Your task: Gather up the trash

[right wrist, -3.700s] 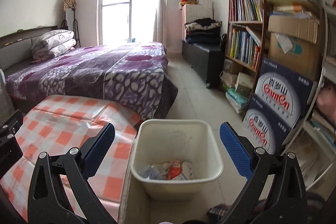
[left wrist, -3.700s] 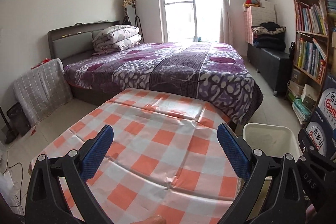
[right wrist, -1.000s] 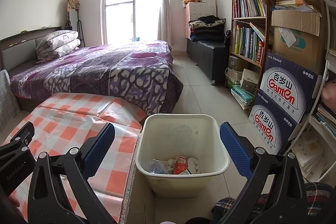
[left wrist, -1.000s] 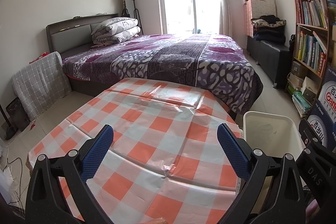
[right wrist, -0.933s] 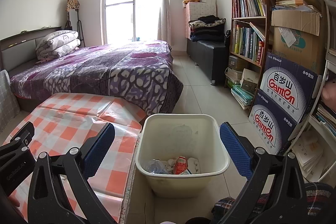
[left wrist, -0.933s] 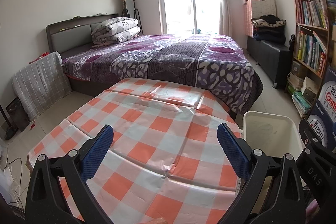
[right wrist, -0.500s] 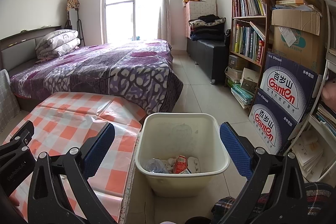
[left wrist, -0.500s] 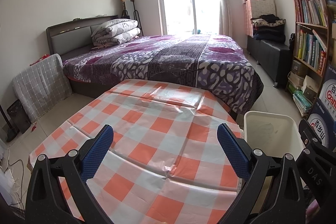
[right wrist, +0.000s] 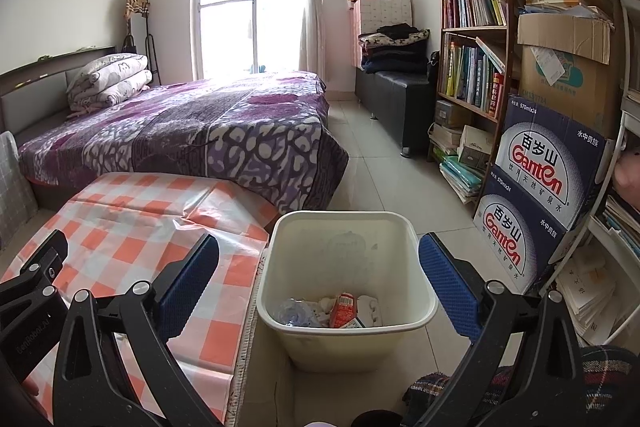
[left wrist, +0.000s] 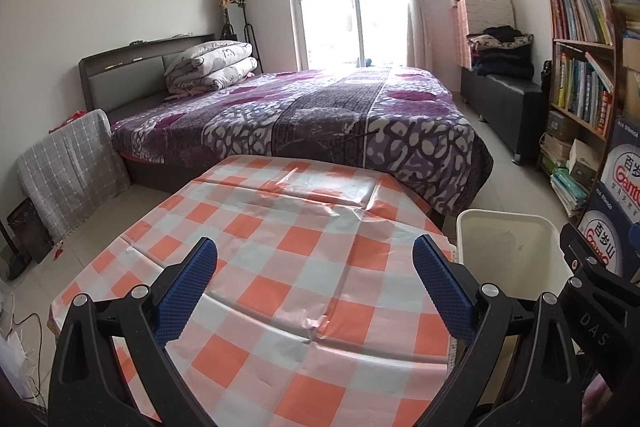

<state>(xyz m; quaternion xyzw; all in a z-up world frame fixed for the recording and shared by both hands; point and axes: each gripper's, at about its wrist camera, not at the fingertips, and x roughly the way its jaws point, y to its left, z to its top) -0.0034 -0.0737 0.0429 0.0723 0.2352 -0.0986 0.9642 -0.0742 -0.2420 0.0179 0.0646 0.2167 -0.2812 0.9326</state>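
Trash (right wrist: 340, 309) sits in the bottom of the cream bin (right wrist: 280, 311) on the floor, just beside the checkered surface (left wrist: 280, 267): a red carton, a clear bottle, white scraps. Left gripper (left wrist: 314, 285) hovers over the surface, fingers wide, holding nothing. Right gripper (right wrist: 319, 279) hangs above the bin, fingers wide, also holding nothing. No loose trash visible on the surface. Risk: the task looks done, but leftovers could go unnoticed, since the surface's near edge and the floor behind the bin are cut off. Bin contents are partly hidden by its front wall.
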